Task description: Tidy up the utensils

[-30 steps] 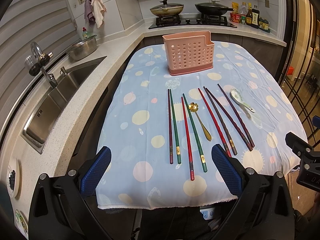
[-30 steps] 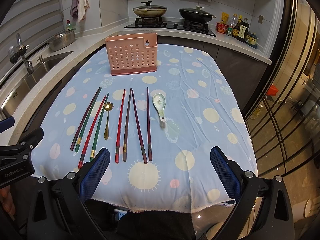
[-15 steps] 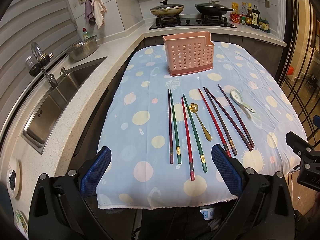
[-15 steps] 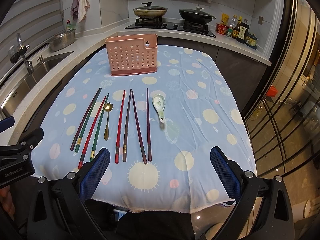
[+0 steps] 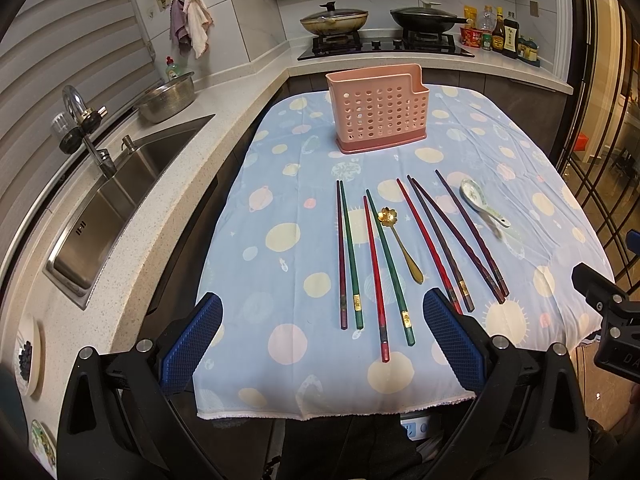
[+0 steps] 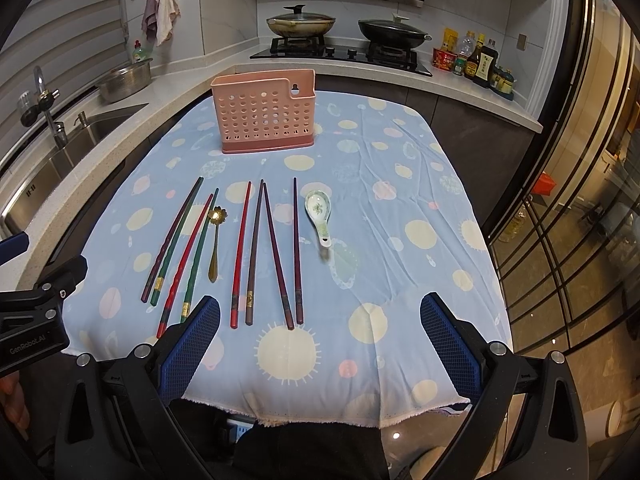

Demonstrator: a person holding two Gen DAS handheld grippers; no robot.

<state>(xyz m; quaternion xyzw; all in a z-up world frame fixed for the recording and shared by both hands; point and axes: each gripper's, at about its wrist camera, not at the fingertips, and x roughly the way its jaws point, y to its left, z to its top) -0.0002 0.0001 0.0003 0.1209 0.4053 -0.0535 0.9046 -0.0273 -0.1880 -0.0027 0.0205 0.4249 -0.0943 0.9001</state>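
A pink perforated utensil holder [image 5: 378, 114] [image 6: 265, 113] stands upright at the far middle of the blue dotted tablecloth [image 5: 280, 264] [image 6: 400, 208]. Several chopsticks [image 5: 378, 268] [image 6: 256, 252] in dark red, green and purple lie side by side in front of it. A gold flower spoon [image 5: 398, 242] [image 6: 215, 240] lies among them, and a white ceramic spoon [image 5: 480, 202] [image 6: 319, 212] lies to their right. My left gripper [image 5: 322, 342] hovers open over the near edge. My right gripper [image 6: 320, 342] is likewise open, with nothing between its fingers.
A steel sink [image 5: 116, 204] with faucet [image 5: 86, 128] and a metal bowl [image 5: 170, 98] sit on the counter to the left. Two lidded pans [image 6: 302, 24] rest on the stove behind, with sauce bottles [image 6: 476, 62] at the back right. Glass doors [image 6: 580, 208] stand on the right.
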